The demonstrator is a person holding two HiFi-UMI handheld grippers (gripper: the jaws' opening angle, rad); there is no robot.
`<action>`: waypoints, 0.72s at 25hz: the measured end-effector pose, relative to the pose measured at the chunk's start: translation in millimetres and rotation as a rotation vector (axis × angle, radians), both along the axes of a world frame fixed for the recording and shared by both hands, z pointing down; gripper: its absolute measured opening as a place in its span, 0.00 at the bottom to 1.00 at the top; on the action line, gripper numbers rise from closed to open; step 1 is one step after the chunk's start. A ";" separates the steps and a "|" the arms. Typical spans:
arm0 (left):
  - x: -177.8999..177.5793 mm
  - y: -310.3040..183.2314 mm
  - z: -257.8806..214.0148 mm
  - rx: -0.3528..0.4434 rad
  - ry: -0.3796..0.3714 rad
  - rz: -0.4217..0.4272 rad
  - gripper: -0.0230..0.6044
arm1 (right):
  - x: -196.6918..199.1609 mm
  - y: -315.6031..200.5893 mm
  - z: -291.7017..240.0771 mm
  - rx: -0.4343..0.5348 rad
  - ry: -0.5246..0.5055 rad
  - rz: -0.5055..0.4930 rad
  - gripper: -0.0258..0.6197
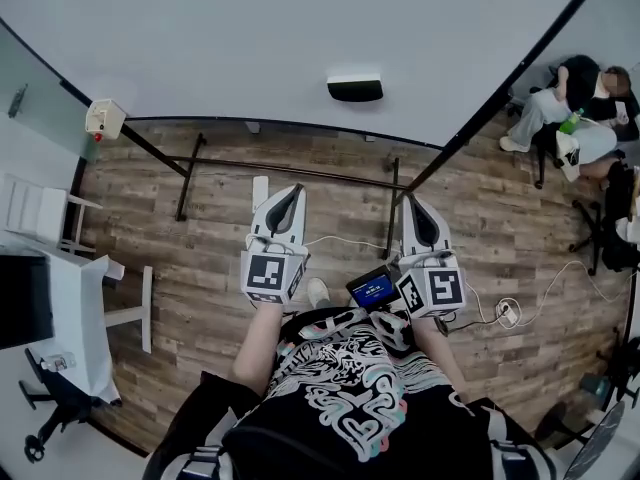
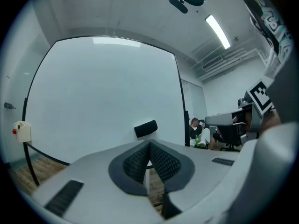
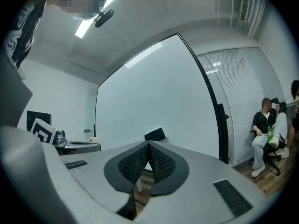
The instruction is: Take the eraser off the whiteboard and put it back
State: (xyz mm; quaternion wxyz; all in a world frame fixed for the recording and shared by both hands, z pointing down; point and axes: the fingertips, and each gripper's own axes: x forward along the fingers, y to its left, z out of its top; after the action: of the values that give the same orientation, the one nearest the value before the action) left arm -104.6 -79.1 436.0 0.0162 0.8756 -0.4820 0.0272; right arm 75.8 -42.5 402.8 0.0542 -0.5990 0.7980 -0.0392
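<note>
Head view: the black eraser point(image 1: 355, 88) clings to the whiteboard point(image 1: 250, 38), far from both tools, which fits either before removal or after its return. Jaws of the left hand-held gripper point(image 1: 291, 191) and the right hand-held gripper point(image 1: 416, 204) are together, empty. The eraser is judged light, rigid-backed and probably magnetic, best pinched across its narrow width.

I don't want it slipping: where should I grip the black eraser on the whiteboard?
Pinch the black rectangular eraser across its narrower span, the top and bottom long edges, near mid-length, coming straight at the face of the large white whiteboard. It sticks flat to the board, long side roughly level, standing proud, so those edges look free.
</note>
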 end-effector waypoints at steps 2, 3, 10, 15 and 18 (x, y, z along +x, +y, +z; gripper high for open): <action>2.3 3.0 0.2 -0.010 0.019 -0.012 0.06 | 4.8 2.0 1.3 -0.003 -0.007 -0.006 0.08; 3.8 4.3 0.5 -0.014 0.019 -0.017 0.06 | 6.8 3.5 1.6 -0.004 -0.010 -0.010 0.08; 6.6 5.0 -5.4 0.061 -0.116 -0.085 0.06 | 10.5 8.1 4.3 -0.004 -0.017 -0.041 0.08; 11.0 0.4 -6.2 0.060 -0.112 -0.082 0.06 | 14.5 5.4 5.9 -0.004 -0.020 -0.042 0.08; 8.3 -5.2 -5.2 0.061 -0.124 -0.090 0.06 | 13.8 -1.1 6.9 0.001 -0.024 -0.040 0.08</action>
State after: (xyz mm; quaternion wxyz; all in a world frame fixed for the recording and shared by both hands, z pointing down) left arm -96.2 -84.2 430.9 -0.0394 0.8497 -0.5217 0.0660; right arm 89.5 -43.6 409.7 0.0636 -0.5822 0.8092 -0.0471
